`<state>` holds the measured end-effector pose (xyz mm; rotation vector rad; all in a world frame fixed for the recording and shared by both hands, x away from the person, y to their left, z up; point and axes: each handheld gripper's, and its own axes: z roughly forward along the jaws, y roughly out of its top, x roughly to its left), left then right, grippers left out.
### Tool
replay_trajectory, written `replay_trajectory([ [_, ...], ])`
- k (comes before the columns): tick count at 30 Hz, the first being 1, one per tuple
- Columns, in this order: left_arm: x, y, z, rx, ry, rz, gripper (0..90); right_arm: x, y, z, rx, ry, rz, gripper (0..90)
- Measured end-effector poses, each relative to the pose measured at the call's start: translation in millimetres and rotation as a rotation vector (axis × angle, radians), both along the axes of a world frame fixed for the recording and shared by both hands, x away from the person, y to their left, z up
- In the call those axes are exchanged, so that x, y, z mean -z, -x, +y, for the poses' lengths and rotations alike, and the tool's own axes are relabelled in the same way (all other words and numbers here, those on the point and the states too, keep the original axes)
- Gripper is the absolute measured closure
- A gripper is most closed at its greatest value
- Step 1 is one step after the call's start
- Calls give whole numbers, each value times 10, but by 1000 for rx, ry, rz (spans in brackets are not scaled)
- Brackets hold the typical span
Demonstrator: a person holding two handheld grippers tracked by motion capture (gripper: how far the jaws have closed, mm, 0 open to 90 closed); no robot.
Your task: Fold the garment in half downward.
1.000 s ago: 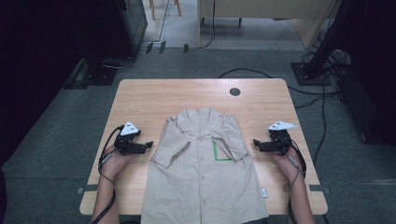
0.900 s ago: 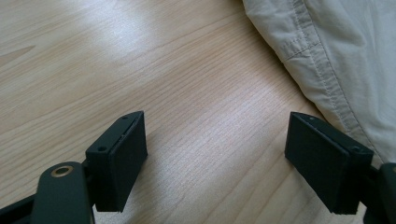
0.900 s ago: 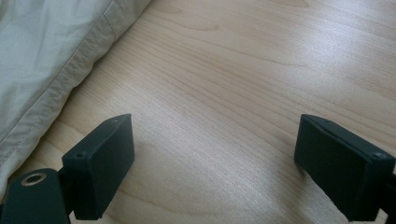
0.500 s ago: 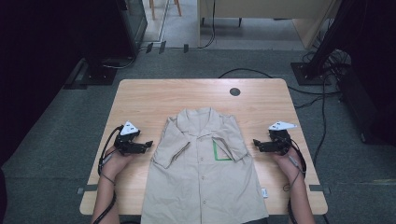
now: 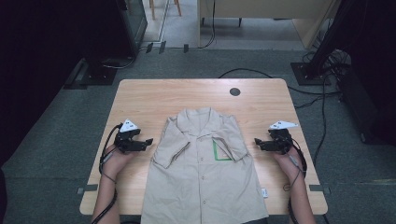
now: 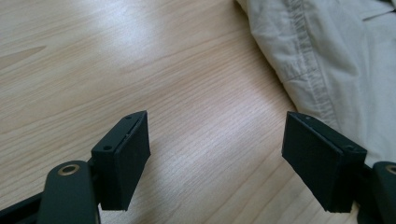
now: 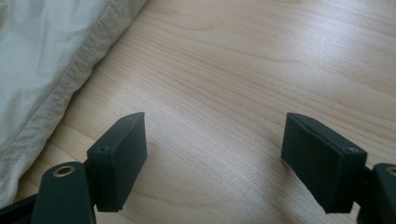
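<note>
A beige short-sleeved shirt [image 5: 205, 182] lies flat on the wooden table [image 5: 187, 98], collar toward the far side, with a green outline on its chest pocket [image 5: 219, 151]. My left gripper [image 5: 148, 142] rests on the table just left of the shirt's sleeve, open, with bare wood between its pads [image 6: 217, 158] and the sleeve hem [image 6: 322, 70] ahead at the right. My right gripper [image 5: 257, 142] sits just right of the other sleeve. It is open with nothing between the pads [image 7: 215, 158], though its jaws have just been closing a little. The sleeve edge [image 7: 56, 88] lies at the left of that view.
A dark round grommet [image 5: 235, 92] sits near the table's far edge. Cables [image 5: 322, 116] trail over the grey floor at the right, and dark equipment stands at the back left [image 5: 93, 42]. Bare wood lies on both sides of the shirt.
</note>
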<state>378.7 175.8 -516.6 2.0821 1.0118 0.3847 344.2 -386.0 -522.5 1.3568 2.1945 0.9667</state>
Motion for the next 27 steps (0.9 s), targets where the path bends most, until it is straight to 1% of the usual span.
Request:
replay_trajectory([
  [1, -8, -1, 0, -8, 14, -1, 236, -7, -1, -1, 3, 0, 1, 225],
  [3, -26, 4, 4, -20, 22, -14, 305, -20, 0, 7, 5, 3, -1, 232],
  [5, -33, 6, -10, -15, 21, -19, 305, -31, -1, 22, 1, 8, -5, 233],
  [10, -44, 2, -97, 8, -3, -23, 305, -58, -18, 68, -3, 10, -9, 248],
  [15, -61, -7, -159, 17, -6, -28, 304, -81, -36, 74, 1, 3, -12, 248],
  [18, -75, -8, -180, 19, 6, -17, 305, -90, -43, 72, 4, 2, -14, 249],
  [21, -96, -3, -203, 13, 17, -23, 305, -97, -47, 76, 6, -2, -22, 248],
  [23, -104, -5, -218, 19, 24, -26, 305, -102, -49, 85, 3, -1, -32, 248],
  [27, -128, -52, -264, 47, 17, -39, 305, -114, -65, 120, -9, 12, -45, 248],
])
